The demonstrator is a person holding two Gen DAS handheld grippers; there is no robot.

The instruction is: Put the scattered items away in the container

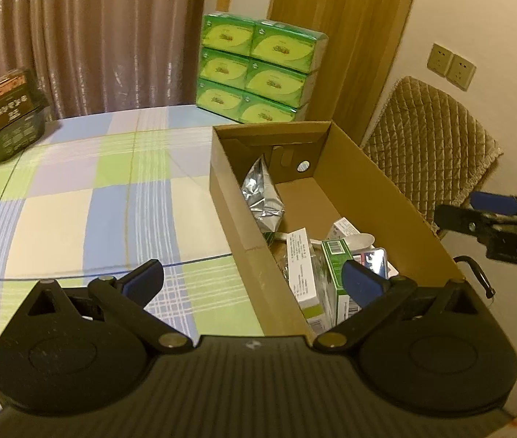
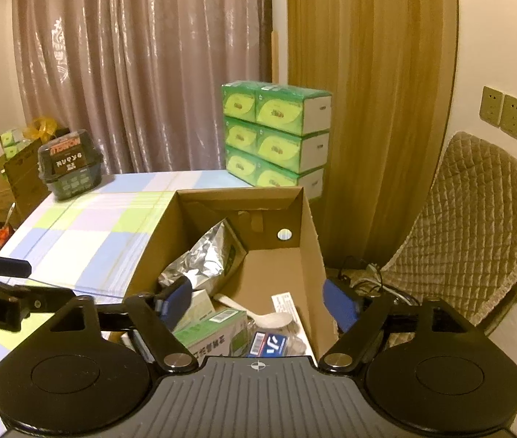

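Both jaws wide, empty; 1 cardboard box [image 2: 309, 226], 6 tissue packs [image 1: 258, 69].

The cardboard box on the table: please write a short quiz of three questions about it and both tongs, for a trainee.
1. True or false: the left tongs and the right tongs are both open and hold nothing.
2. Which lies inside the cardboard box? A) white spoon B) scissors C) cup
3. Fill in: the silver foil bag leans against the box's ______ wall, as the right wrist view shows it.

Key: 1 true; 2 A, the white spoon; 3 left.
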